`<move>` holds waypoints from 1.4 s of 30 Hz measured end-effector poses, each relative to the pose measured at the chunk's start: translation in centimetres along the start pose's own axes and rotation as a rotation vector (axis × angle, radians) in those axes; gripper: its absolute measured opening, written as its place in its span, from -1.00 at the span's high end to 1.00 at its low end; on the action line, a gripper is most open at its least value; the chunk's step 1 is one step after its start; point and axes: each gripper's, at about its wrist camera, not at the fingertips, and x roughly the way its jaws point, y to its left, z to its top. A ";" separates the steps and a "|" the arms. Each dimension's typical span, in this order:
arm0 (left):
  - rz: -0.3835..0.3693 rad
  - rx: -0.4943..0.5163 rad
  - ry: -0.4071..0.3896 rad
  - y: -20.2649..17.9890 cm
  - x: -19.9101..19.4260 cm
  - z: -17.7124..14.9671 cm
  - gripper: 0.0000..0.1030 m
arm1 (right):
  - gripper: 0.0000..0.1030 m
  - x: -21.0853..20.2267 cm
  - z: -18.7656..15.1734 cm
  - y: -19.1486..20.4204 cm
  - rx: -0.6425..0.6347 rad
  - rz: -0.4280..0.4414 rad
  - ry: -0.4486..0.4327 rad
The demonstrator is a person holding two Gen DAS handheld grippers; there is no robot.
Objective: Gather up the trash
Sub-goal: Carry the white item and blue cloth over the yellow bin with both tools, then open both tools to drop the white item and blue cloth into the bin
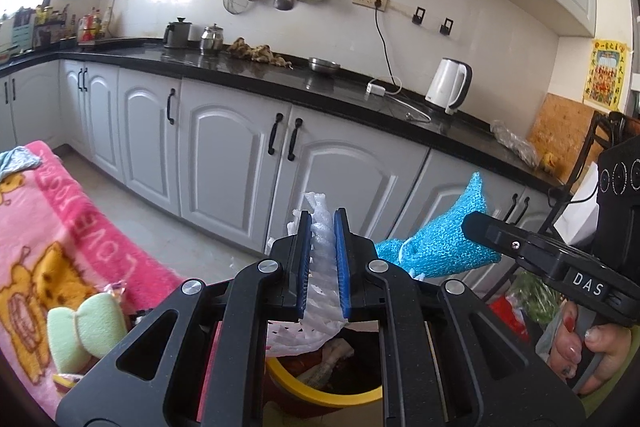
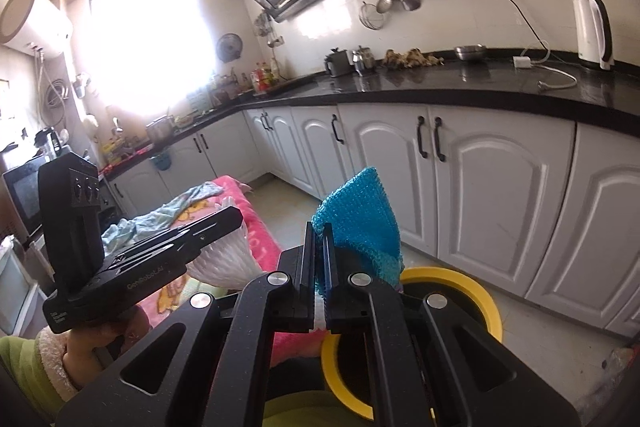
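Both wrist views share the yellow bin (image 1: 320,393).

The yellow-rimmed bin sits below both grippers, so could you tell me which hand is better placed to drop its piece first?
Probably the left: the left gripper holds white foam netting hanging directly over the bin, while the right gripper's blue cloth sits nearer the rim.

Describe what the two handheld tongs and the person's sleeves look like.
Both tongs, left and right, are matte black linkages with silver pivot bolts and blue pads. White lettering marks their sides, and a black camera block tops each. Sleeves are lime green with cream fleece cuffs.
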 end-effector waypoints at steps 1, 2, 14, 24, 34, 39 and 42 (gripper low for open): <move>-0.001 0.003 0.005 -0.2 0.4 -0.1 0.86 | 0.94 0.1 -0.1 -0.3 0.008 -0.002 0.001; -0.003 0.005 0.009 -0.3 0.7 -0.1 0.86 | 0.94 0.2 -0.2 -0.6 0.014 -0.004 0.006; -0.003 0.012 0.065 -0.9 4.3 -1.4 0.86 | 0.93 2.0 -1.7 -3.8 0.115 -0.011 0.069; -0.020 -0.014 0.121 -0.6 7.5 -2.7 0.83 | 0.76 3.7 -3.1 -6.0 0.186 -0.049 0.123; -0.003 -0.048 0.159 0.7 8.0 -3.8 0.41 | 0.15 3.8 -3.7 -6.7 0.213 -0.086 0.126; 0.006 -0.059 0.153 1.1 7.2 -3.9 0.20 | 0.07 3.7 -3.8 -6.6 0.204 -0.102 0.129; 0.018 -0.056 0.148 1.3 6.8 -3.7 0.06 | -0.03 3.7 -3.8 -6.6 0.201 -0.104 0.130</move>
